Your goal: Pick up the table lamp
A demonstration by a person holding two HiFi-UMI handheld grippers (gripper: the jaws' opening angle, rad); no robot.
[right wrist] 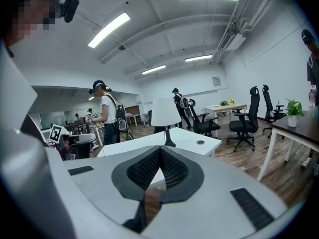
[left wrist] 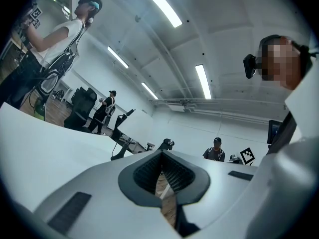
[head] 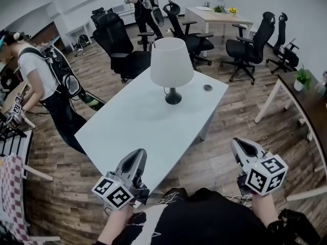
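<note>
Head view shows left gripper (head: 138,156) and right gripper (head: 238,145) closed, empty.

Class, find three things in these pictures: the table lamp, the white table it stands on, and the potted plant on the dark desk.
table lamp (head: 171,63), head view, middle of its white shade.
white table (head: 138,131), head view, bare top in front of the lamp.
potted plant (head: 302,77), head view, its green leaves.

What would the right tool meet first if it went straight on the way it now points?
Probably the top of the white table, short of the table lamp; the shut right tool aims slightly downward. Depth is uncertain.
</note>
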